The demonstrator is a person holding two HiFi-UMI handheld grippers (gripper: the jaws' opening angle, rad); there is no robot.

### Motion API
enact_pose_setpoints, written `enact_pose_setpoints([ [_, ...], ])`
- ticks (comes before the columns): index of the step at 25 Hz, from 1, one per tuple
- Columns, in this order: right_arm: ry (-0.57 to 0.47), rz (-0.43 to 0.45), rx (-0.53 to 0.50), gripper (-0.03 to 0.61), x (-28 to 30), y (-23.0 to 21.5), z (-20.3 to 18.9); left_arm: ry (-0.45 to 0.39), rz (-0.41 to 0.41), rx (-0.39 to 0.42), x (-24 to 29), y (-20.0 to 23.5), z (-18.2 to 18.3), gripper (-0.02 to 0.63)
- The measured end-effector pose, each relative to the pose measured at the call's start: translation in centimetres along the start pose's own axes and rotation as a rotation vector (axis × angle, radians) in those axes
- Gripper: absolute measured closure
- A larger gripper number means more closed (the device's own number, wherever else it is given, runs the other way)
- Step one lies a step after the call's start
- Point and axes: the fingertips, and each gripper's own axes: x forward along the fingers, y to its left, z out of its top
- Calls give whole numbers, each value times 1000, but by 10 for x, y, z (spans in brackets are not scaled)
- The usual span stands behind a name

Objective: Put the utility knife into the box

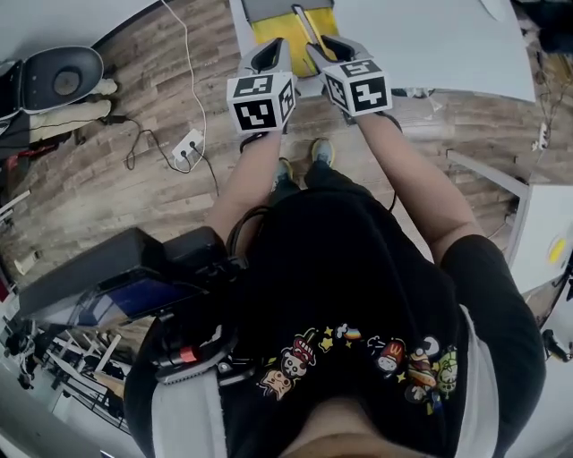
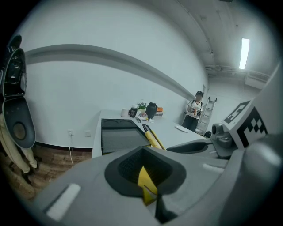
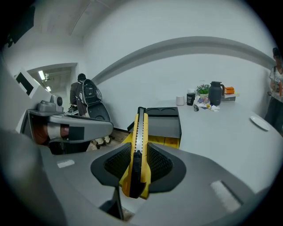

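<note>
The utility knife (image 3: 138, 145) is yellow with a black slider. My right gripper (image 3: 138, 165) is shut on its handle, blade end pointing forward over the box (image 3: 164, 127). The box is yellow with a dark grey tray top and sits at the near edge of the white table (image 1: 430, 45). My left gripper (image 2: 143, 170) is shut on a yellow flap (image 2: 146, 183) of the box (image 2: 119, 137). In the head view both grippers (image 1: 270, 52) (image 1: 329, 49) reach side by side to the box (image 1: 282, 29), with the knife (image 1: 309, 22) above it.
A dark kettle (image 2: 151, 110), cups and small items stand at the table's far end. One person (image 2: 193, 115) stands beyond the table, another with a backpack (image 3: 86, 99) to the left. A power strip with cable (image 1: 188, 148) lies on the wooden floor.
</note>
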Motion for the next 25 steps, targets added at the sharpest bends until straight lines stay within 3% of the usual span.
enact_pose_setpoints([
  [11,104,54,-117,439,37,-3,-21,40,43,-49,17,15,-21,613],
  [25,215,80,-189,439,72,1,-34,87,65,-80,28,33,-31,613],
])
